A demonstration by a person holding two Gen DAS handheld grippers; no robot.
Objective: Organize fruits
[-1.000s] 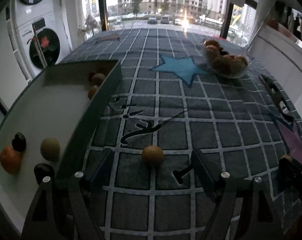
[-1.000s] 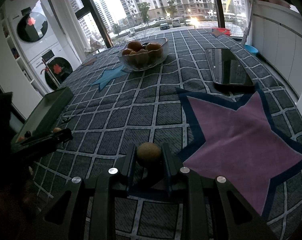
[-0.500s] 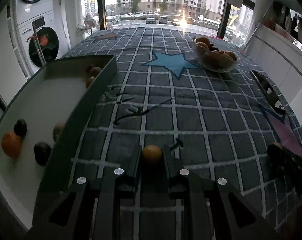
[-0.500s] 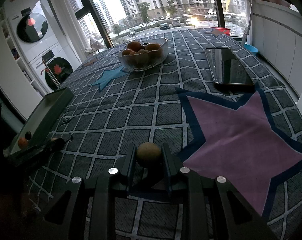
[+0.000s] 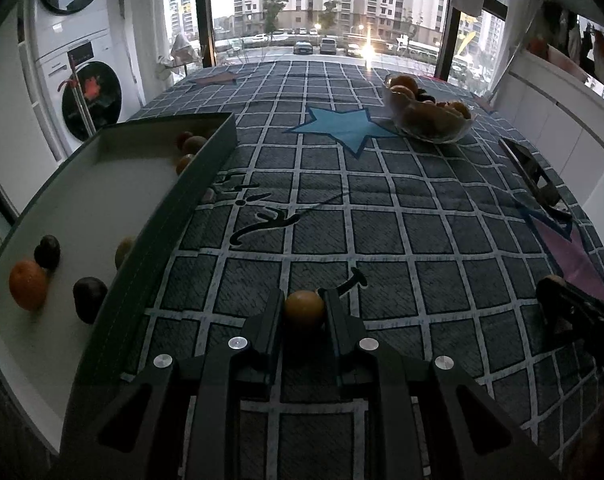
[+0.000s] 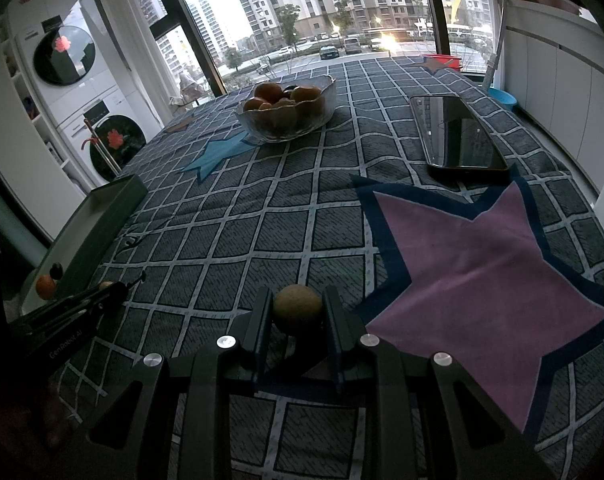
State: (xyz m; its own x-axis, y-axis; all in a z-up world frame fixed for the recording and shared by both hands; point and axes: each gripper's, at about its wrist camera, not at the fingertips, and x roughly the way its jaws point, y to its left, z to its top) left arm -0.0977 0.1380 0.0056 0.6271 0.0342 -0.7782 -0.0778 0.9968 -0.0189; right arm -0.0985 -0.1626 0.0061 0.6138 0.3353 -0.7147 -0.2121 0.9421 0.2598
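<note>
My left gripper (image 5: 304,304) is shut on a small orange-brown round fruit (image 5: 304,309) and holds it above the checked cloth, just right of the green box (image 5: 174,208). The box holds an orange (image 5: 28,285), dark plums (image 5: 89,293) and several more small fruits at its far end (image 5: 192,145). My right gripper (image 6: 297,308) is shut on a brownish-green round fruit (image 6: 297,308) near the purple star. A glass bowl (image 6: 325,110) of oranges stands at the back; it also shows in the left wrist view (image 5: 455,130).
A black phone (image 6: 457,136) lies right of the bowl on the dark checked cloth (image 6: 286,200). Stacked washing machines (image 5: 82,80) stand left of the table. White cabinets (image 6: 561,92) run along the right. Windows are behind the far edge.
My left gripper closed on the small orange-brown fruit that lay on the cloth and lifted it. My right gripper has stayed still, holding its fruit.
</note>
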